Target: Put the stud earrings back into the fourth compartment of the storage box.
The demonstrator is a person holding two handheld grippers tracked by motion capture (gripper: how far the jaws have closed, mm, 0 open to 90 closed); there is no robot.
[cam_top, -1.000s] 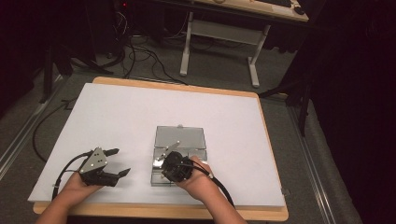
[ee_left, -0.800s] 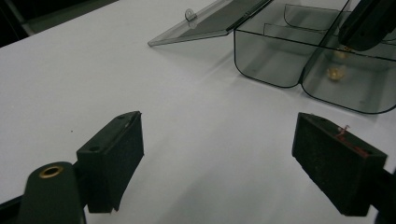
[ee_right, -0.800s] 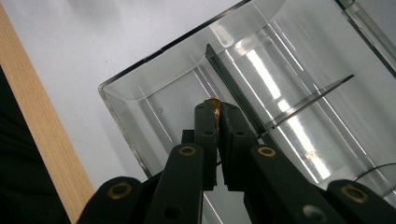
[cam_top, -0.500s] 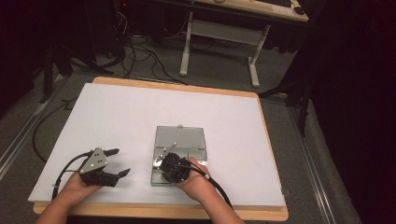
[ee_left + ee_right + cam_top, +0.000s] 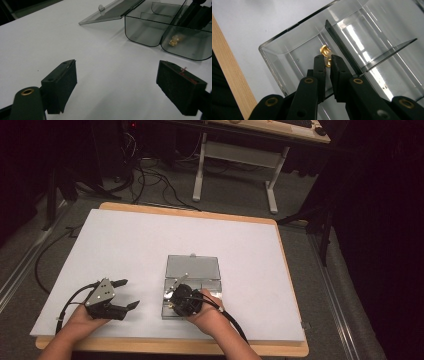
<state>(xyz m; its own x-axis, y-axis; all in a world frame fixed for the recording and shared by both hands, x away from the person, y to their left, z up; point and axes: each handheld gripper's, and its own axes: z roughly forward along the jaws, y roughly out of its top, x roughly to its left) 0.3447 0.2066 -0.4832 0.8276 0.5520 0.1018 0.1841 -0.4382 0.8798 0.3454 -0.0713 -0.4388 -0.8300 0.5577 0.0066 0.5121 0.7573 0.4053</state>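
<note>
Fingers narrowly parted, perhaps two brass pieces, one clear box

A small gold metal piece lies in the corner compartment of the clear plastic divided box, just beyond the right gripper fingertips.

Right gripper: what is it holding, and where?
The right gripper reaches into the clear box, jaws just opening, a small gold piece at its tips; a grip cannot be told.
</note>
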